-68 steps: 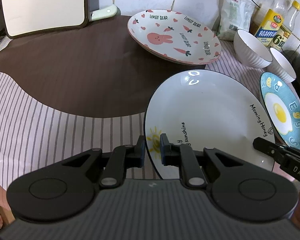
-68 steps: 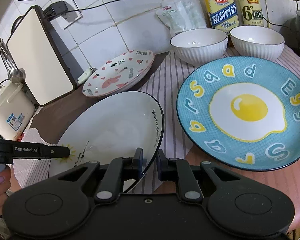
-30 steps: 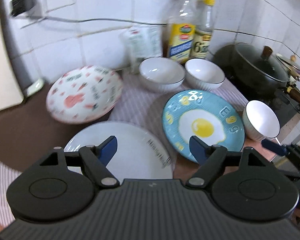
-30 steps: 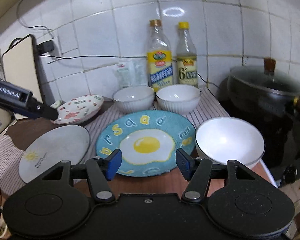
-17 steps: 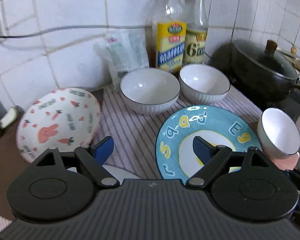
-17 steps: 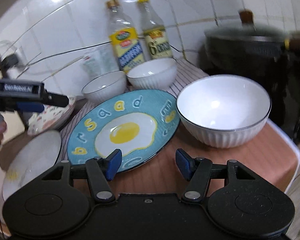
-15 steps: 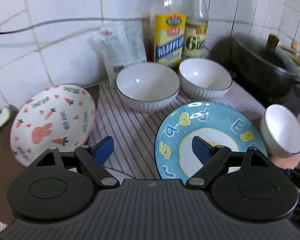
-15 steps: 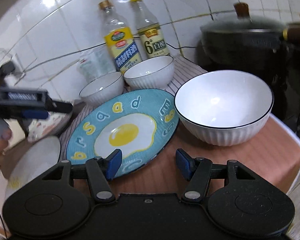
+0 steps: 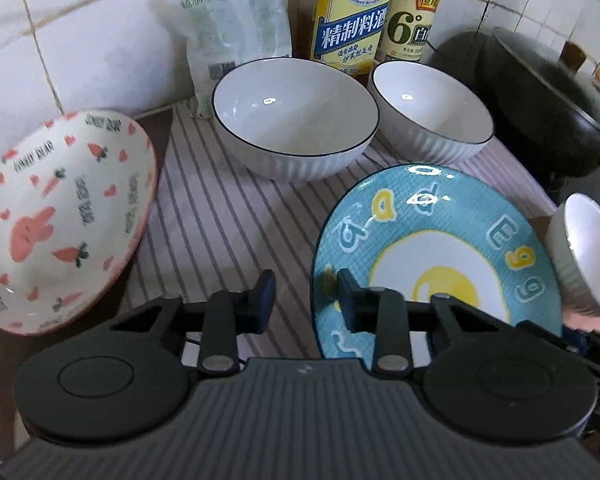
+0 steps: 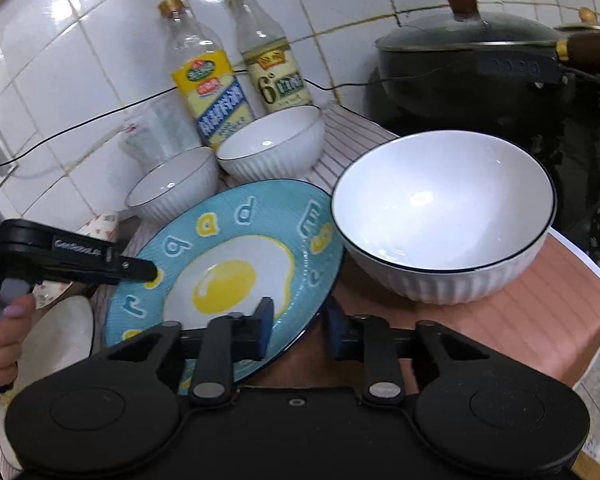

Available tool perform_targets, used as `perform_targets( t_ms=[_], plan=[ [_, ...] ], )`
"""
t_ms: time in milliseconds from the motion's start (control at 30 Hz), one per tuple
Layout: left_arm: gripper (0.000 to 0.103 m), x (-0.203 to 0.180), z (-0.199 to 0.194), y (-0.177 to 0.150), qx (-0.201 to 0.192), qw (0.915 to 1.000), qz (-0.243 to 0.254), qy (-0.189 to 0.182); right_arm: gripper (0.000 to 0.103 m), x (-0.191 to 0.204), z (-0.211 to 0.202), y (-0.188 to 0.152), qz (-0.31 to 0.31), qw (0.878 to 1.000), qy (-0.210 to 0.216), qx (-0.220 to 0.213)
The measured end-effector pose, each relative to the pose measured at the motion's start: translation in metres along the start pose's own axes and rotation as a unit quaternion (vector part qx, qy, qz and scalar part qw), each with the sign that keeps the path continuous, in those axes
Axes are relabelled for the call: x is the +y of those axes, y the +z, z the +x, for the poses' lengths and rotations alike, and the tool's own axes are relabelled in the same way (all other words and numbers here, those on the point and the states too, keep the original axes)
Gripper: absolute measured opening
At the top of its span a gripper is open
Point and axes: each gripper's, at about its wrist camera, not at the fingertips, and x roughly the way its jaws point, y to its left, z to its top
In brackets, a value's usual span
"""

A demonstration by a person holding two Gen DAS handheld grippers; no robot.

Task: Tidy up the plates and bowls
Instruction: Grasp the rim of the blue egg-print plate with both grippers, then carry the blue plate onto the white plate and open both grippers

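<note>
Left gripper (image 9: 306, 298) reaches down over the left rim of the blue fried-egg plate (image 9: 440, 248). Its jaws are closing with that rim between them, and a gap still shows on either side of the edge. From the right wrist view, the right gripper (image 10: 300, 328) straddles the near rim of the same plate. Its jaws are also closing, with one finger over the plate face and the other outside the rim, and they are not yet pressed together. The person's hand (image 10: 0, 320) holds the left tool at the left edge of that view.

Three plates can be counted. From left to right they are the pink-rimmed bunny-and-carrot plate (image 9: 60, 220), a plain white plate (image 10: 60, 340) that is mostly hidden low down, and the egg plate. The egg plate lies partly on the striped cloth (image 9: 220, 220).

There are also three bowls, all white and ribbed with a thin dark rim. The left bowl (image 9: 296, 128) and the middle bowl (image 9: 432, 116) stand side by side behind the egg plate. The third bowl (image 10: 444, 216) sits just to the right of the plate on a pink ribbed surface (image 10: 540, 312).

One clear bag (image 9: 228, 28) leans against the tiled wall. To its right are two bottles, a yellow-labelled cooking wine bottle (image 9: 348, 16) and a pale-labelled bottle (image 9: 412, 16). One lidded black pot (image 9: 540, 108) stands at the far right.
</note>
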Motion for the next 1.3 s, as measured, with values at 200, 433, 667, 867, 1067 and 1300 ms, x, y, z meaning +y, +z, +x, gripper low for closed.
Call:
perform_targets(
  t_ms=[200, 433, 667, 867, 1067, 1300],
  plan=[
    [0.020, -0.008, 0.007, -0.003, 0.008, 0.9999, 0.004, -0.013, 0.022, -0.002, 0.005, 0.000, 0.023, 1.000, -0.010, 0.000],
    [0.019, -0.012, 0.003, -0.005, 0.014, 0.9999, 0.001, -0.001, 0.022, 0.000, 0.007, 0.009, 0.031, 0.999, -0.018, 0.025],
    [0.020, -0.007, -0.010, -0.007, 0.007, 0.9998, 0.003, 0.016, 0.021, 0.003, 0.002, 0.010, 0.048, 0.998, 0.012, 0.047],
    [0.020, -0.005, -0.034, -0.011, -0.008, 0.9995, 0.013, 0.026, 0.022, 0.011, -0.012, 0.011, 0.053, 0.997, 0.031, 0.048],
    [0.020, 0.008, -0.071, -0.015, -0.029, 0.9990, -0.010, 0.033, 0.022, 0.027, -0.030, 0.016, 0.039, 0.997, 0.061, 0.041],
    [0.020, 0.037, -0.117, -0.034, -0.044, 0.9960, -0.054, 0.056, 0.021, 0.061, -0.043, 0.018, 0.015, 0.994, 0.101, 0.037]
  ],
)
